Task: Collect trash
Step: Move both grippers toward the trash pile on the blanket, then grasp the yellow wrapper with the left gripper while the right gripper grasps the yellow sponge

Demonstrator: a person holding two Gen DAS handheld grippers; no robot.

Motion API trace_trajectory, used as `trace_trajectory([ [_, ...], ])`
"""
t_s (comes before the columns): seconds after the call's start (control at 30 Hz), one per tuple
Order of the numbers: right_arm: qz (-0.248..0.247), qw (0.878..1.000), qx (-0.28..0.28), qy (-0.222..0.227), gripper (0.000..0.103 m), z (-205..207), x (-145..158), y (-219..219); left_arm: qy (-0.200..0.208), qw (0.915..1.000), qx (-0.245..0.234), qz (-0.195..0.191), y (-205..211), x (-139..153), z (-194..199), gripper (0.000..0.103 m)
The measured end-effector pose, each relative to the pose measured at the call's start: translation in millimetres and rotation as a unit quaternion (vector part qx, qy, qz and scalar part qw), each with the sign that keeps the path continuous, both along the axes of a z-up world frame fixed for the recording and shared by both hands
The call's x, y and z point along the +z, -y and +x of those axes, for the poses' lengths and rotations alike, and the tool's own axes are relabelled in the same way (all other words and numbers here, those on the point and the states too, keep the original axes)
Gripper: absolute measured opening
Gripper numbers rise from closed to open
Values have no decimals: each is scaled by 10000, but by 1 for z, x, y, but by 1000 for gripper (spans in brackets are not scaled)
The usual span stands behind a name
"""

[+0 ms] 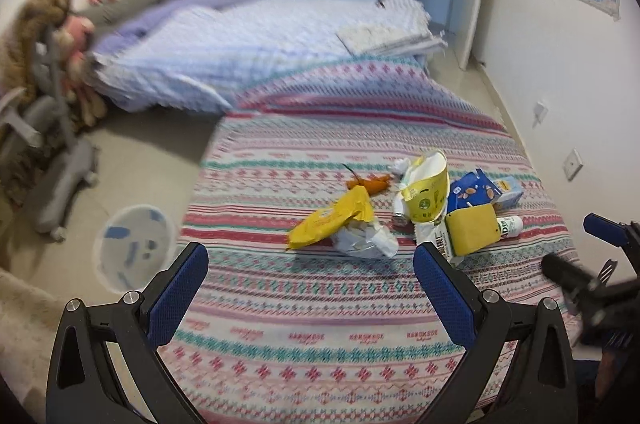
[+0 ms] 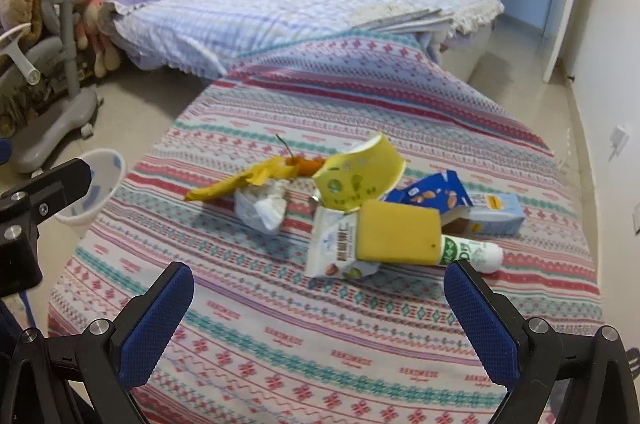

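Note:
A heap of trash lies on the patterned bedspread (image 1: pixel 320 336): a yellow snack bag (image 1: pixel 332 218) over crumpled white paper (image 1: pixel 364 240), an orange peel (image 1: pixel 370 182), a torn yellow cup (image 1: pixel 426 189), a yellow sponge (image 2: pixel 398 232), a blue carton (image 2: pixel 494 216), a white tube (image 2: pixel 472 250) and a white wrapper (image 2: pixel 332 248). My left gripper (image 1: pixel 310 266) hovers open, short of the heap. My right gripper (image 2: pixel 318 288) is open too, just before the wrapper and sponge. Neither holds anything.
A white bin (image 1: pixel 134 250) stands on the floor left of the bed, also seen as the bin (image 2: pixel 94 191) in the right wrist view. A grey chair base (image 2: pixel 60 119) with plush toys is further left. A crumpled blue quilt (image 1: pixel 240 47) covers the far bed.

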State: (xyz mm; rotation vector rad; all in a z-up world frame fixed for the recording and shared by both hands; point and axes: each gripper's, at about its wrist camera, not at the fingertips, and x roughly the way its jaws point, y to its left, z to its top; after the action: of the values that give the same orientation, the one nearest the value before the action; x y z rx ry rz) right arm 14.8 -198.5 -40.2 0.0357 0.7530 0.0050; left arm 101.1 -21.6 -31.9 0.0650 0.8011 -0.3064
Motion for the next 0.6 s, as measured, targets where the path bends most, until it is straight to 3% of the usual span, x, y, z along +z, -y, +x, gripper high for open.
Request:
trace_trajectory([
  [0.1, 41, 9996, -202, -207, 103, 18, -1, 22, -505, 9987, -35, -92, 0, -22, 44, 103],
  [0.2, 522, 9962, -434, -542, 103, 43, -6, 58, -800, 9966, -82, -148, 5, -49, 72, 102],
  [0.27, 927, 9890, -763, -869, 103, 58, -14, 88, -993, 9943, -200, -337, 8, -63, 81, 100],
  [0.33, 1486, 9742, -1175, -1223, 103, 71, -28, 119, -1065, 9930, -456, -243, 20, -80, 87, 99],
  [0.47, 2441, 9384, -1723, -1738, 103, 85, -56, 154, -781, 9902, -951, 659, 51, -100, 86, 99],
  [0.5, 2495, 9340, -1801, -1814, 103, 89, -60, 157, -549, 9882, -1030, 994, 59, -105, 84, 99],
  [0.6, 2289, 9358, -1883, -1910, 103, 104, -65, 163, -430, 9825, -1188, 1367, 63, -114, 86, 99],
])
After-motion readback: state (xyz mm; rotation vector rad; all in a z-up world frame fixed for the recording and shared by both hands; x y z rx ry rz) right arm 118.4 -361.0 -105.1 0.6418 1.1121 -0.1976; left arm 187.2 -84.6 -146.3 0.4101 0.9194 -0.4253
